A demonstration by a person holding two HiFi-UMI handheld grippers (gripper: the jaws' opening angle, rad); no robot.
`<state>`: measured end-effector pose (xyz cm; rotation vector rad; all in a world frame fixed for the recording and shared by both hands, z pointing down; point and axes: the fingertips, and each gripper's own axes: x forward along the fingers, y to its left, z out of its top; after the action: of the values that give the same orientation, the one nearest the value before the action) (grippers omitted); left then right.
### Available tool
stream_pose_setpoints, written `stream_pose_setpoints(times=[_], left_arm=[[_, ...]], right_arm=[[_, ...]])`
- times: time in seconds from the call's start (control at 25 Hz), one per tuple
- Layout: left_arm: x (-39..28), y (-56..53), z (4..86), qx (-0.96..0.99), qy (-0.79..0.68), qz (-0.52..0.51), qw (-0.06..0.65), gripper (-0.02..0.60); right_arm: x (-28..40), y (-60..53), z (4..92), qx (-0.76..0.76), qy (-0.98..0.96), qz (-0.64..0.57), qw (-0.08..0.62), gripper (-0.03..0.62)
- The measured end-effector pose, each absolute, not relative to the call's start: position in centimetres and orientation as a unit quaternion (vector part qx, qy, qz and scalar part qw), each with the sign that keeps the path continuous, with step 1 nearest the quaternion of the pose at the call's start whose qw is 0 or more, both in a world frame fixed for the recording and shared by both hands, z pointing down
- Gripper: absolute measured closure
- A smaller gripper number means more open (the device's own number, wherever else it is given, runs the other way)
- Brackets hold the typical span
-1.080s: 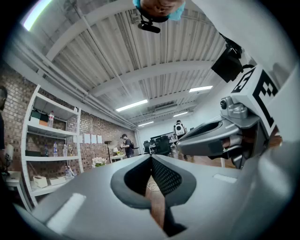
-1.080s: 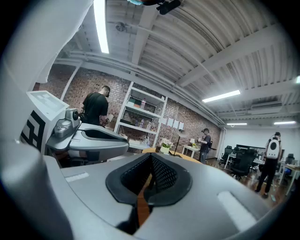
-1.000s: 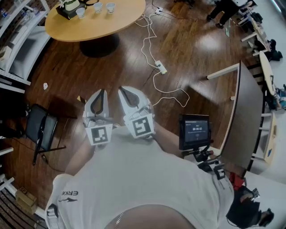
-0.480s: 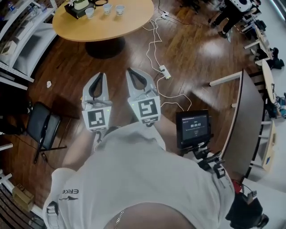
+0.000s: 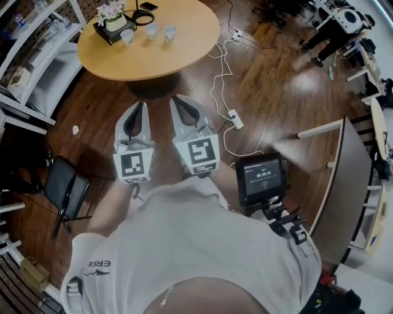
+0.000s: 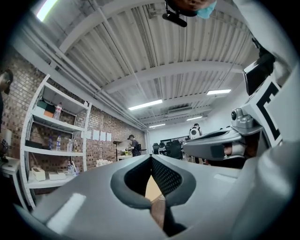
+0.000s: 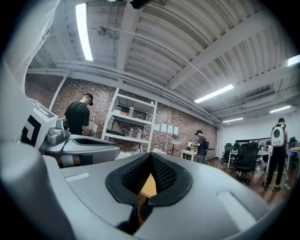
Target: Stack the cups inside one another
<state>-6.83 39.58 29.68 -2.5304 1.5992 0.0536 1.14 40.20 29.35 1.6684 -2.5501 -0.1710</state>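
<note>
- Three small pale cups [image 5: 151,29] stood apart in a short row near the far left edge of the round wooden table [image 5: 178,58], none set inside another. What they held could not be made out.
- Just beside the cups, at the table's left edge, one black tray [image 5: 100,27] carried a single pot of pale flowers [image 5: 114,19]. A black ring [image 5: 144,18] lay behind the row.
- The left gripper [image 5: 139,106] and right gripper [image 5: 177,100] were held side by side over the wooden floor, short of the table's near edge. Both pointed toward the table, well apart from the cups.
- Each gripper's jaws were pressed together with nothing between them.
- One white power strip [image 5: 234,115] and its trailing white cables [image 5: 216,67] lay on the floor to the right of the table's dark base.
- One black chair [image 5: 63,189] stood to the person's left, below white shelving [image 5: 31,58].
- One small screen on a stand [image 5: 261,178] stood to the right, beside a long dark desk [image 5: 344,178].
- Another person [image 5: 328,34] stood at the far right of the room.
</note>
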Motion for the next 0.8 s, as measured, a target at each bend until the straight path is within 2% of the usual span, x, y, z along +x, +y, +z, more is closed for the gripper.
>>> stream_pose_setpoints(times=[0.6,0.8], left_arm=[[2.5,23.6,29.9,-0.822,0.566,-0.004,0.059,0.580],[3.2,20.7,30.6,-0.816,0.575,-0.014,0.051,0.580]], right_arm=[[10.6,24.0,29.6,0.512,-0.858,-0.028,0.035,0.580],[11.7,20.7,29.9,0.510,-0.860,-0.019,0.029,0.580]])
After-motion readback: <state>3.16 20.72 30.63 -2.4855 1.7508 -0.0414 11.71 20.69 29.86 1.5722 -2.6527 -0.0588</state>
